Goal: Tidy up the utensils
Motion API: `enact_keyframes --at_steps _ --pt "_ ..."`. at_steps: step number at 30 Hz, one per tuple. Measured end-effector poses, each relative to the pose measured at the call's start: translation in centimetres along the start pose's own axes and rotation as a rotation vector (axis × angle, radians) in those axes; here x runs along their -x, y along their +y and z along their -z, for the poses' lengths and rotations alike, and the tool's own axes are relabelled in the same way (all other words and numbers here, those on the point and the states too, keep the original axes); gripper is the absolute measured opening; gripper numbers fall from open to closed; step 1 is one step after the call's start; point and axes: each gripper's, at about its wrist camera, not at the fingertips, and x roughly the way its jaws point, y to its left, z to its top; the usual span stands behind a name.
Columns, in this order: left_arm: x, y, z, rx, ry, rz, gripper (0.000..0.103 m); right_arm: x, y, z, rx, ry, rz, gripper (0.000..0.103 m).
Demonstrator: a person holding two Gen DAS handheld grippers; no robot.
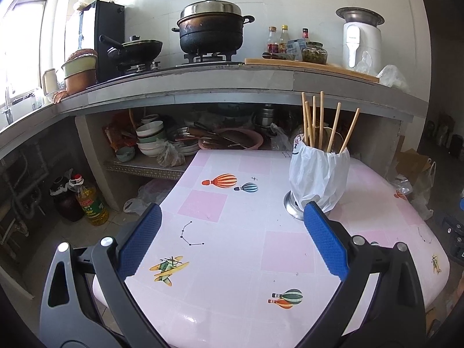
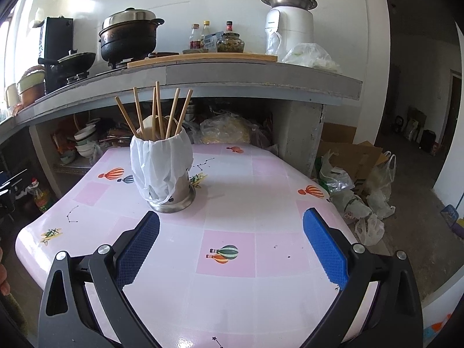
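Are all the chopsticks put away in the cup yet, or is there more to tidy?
It looks finished, or close to it. Done: the chopsticks stand upright in the metal holder wrapped in a white plastic bag. In hand: nothing; the left gripper and right gripper are both open and empty. Left: no loose utensils show on the pink table in either view.

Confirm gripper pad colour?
Blue, with a fine dotted texture, on both grippers. The left gripper's pads show it best in the left wrist view.
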Motion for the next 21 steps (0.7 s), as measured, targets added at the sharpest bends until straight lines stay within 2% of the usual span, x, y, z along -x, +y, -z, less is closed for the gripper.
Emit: enact_keyframes --at_steps 21 --pt "0.22 -0.52 0.06 -0.014 -0.001 0.010 0.095 0.24 -0.08 -0.15 -0.011 -0.003 -0.008 0.096"
